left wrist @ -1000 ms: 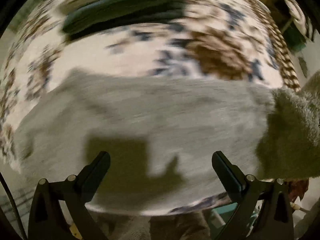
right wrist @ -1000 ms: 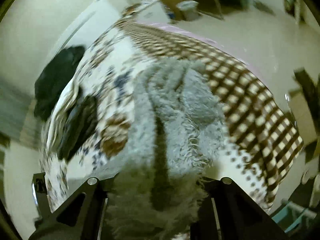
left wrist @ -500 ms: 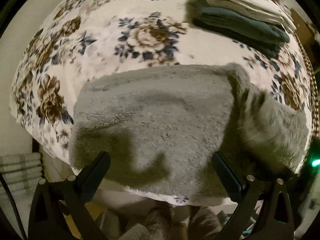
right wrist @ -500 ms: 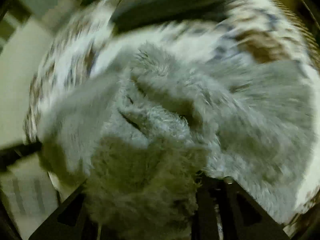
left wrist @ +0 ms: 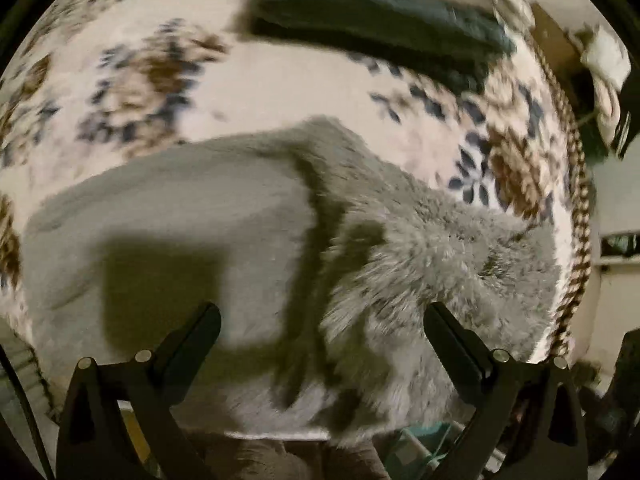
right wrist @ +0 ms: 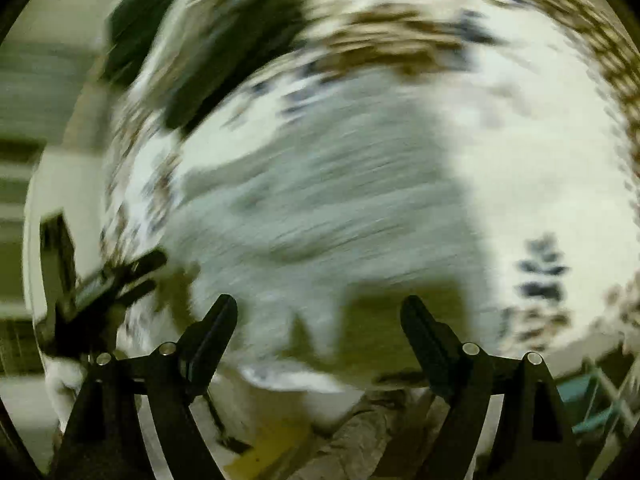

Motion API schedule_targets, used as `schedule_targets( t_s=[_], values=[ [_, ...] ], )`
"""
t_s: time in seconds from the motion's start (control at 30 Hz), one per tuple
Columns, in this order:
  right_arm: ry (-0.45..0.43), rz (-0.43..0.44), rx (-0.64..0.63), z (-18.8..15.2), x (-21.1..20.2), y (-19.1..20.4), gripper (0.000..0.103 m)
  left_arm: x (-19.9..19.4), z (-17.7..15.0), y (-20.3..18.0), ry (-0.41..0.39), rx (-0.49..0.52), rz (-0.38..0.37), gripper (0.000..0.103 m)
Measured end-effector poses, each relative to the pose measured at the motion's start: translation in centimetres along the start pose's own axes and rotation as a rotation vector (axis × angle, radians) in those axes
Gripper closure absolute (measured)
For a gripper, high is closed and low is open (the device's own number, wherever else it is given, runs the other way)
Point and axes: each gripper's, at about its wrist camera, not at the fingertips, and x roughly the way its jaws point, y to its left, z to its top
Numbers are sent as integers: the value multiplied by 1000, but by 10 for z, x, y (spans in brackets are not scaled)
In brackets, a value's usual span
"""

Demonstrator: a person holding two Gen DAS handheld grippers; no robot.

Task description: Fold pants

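The grey fluffy pants (left wrist: 224, 232) lie on a floral bedspread (left wrist: 280, 92), with one fuzzy part folded over on the right (left wrist: 432, 264). Above them hangs my left gripper (left wrist: 322, 320), open and holding nothing. In the right wrist view everything is blurred; the pants (right wrist: 320, 208) spread below my right gripper (right wrist: 318, 316). Its jaws are opening wide and nothing sits between them. The other gripper (right wrist: 116, 280) shows as a dark blur at the left.
A stack of folded dark and light clothes (left wrist: 380, 28) lies at the far side of the bed. The bedspread's brown checked border (left wrist: 576, 208) runs down the right edge. A teal rack (right wrist: 592, 400) stands below the bed's near edge.
My right gripper let go of the fluffy pants and its jaws spread apart; the folded part now lies on the bed. Both views swung over the bed.
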Motion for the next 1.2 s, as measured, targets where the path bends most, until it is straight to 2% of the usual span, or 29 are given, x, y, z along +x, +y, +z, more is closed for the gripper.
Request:
schedule_targets(
  t_s=[0.03, 0.07, 0.13, 0.2, 0.3, 0.33, 0.4, 0.5, 0.53, 0.57, 0.63, 0.7, 0.73, 0.77, 0.83, 0.9, 0.97, 1.0, 1.07, 1.1, 1.2],
  values=[
    [1, -16, 27, 7, 0, -15, 17, 9, 2, -5, 8, 15, 12, 7],
    [10, -16, 43, 14, 4, -26, 17, 18, 3, -10, 11, 35, 20, 37],
    [55, -14, 51, 27, 19, -40, 17, 36, 4, -12, 49, 59, 6, 80],
    [95, -30, 22, 38, 35, -40, 17, 40, 6, 7, 42, 5, 35, 81],
    [109, -108, 29, 45, 52, -45, 18, 36, 11, 48, 42, -119, 82, 80],
    [107, -113, 49, 45, 53, -48, 18, 31, 10, 57, 44, -156, 76, 81],
    [95, -89, 111, 40, 47, -56, 18, 15, 2, 68, 46, -213, -2, 78],
    [76, -24, 193, 22, 32, -65, 18, -13, -21, 59, 29, -213, -110, 57],
    [74, -8, 227, 14, 27, -68, 18, -17, -29, 52, 32, -203, -134, 43],
    [78, 9, 270, 2, 21, -73, 18, -19, -37, 47, 40, -199, -147, 34],
    [110, 55, 356, -22, 19, -82, 18, -5, -51, 32, 95, -171, -167, 34],
    [150, 143, 442, -40, 31, -89, 18, 18, -58, 19, 137, -158, -148, 37],
    [159, 184, 485, -45, 41, -94, 23, 28, -59, 14, 133, -157, -156, 61],
    [151, 217, 508, -47, 53, -94, 46, 35, -60, 10, 138, -143, -140, 96],
    [128, 205, 502, -44, 68, -88, 84, 39, -62, 9, 134, -123, -114, 96],
    [95, 153, 455, -40, 65, -81, 88, 34, -66, 18, 113, -92, -55, 96],
    [78, 65, 350, -36, 58, -66, 89, 41, -72, 30, 148, -85, -14, 96],
    [101, 17, 327, -37, 59, -64, 89, 46, -77, 38, 171, -81, 14, 95],
    [181, -78, 277, -41, 68, -60, 89, 46, -77, 45, 191, -84, 17, 92],
    [213, -96, 249, -40, 72, -56, 87, 40, -74, 47, 197, -95, 7, 91],
    [271, -102, 192, -31, 66, -36, 72, 8, -62, 44, 163, -92, 2, 83]
  ],
)
